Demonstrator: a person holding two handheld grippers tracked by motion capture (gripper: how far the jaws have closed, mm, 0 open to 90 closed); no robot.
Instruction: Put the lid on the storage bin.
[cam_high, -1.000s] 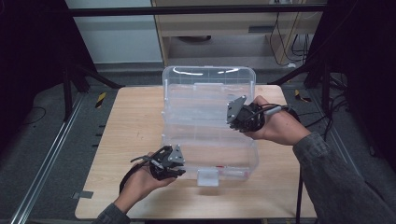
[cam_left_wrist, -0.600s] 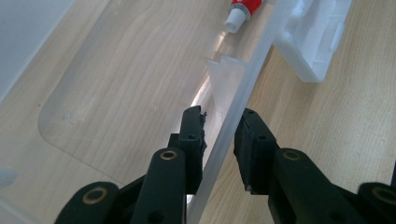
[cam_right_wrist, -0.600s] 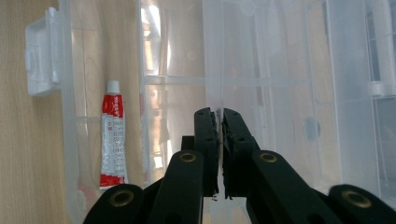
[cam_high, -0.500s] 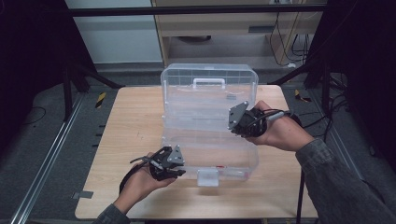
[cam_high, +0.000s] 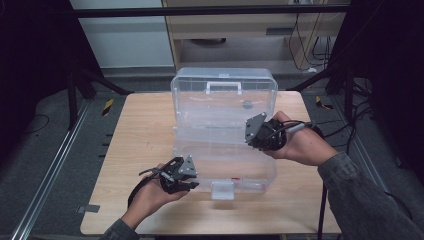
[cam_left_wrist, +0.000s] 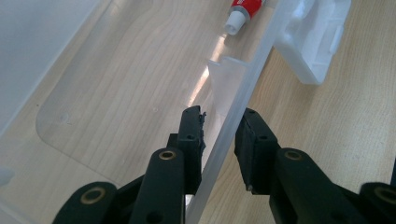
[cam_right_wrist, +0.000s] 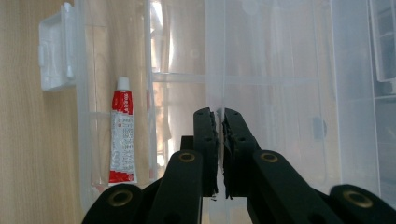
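A clear plastic box (cam_high: 200, 155) stands open on the wooden table (cam_high: 135, 145), its lid (cam_high: 222, 107) raised behind the base. My left gripper (cam_high: 194, 183) (cam_left_wrist: 219, 123) straddles the base's front wall (cam_left_wrist: 233, 107), one jaw inside and one outside, pressed on it. My right gripper (cam_high: 251, 133) (cam_right_wrist: 217, 116) is shut on the thin edge of the lid at the box's right side. A red and white tube (cam_right_wrist: 122, 135) (cam_left_wrist: 245, 7) lies inside the base near the white latch (cam_high: 222, 190) (cam_right_wrist: 56, 51).
The lid carries a white handle (cam_high: 223, 87) at its top. A wooden cabinet (cam_high: 250, 25) stands beyond the table's far edge. Dark stand legs (cam_high: 80, 85) and cables (cam_high: 350, 125) flank the table. Bare table surface lies to the left of the box.
The lid has swung up further, so its handle now shows at the top. My right hand has shifted slightly toward the near side with the lid's edge. The left hand has stayed put.
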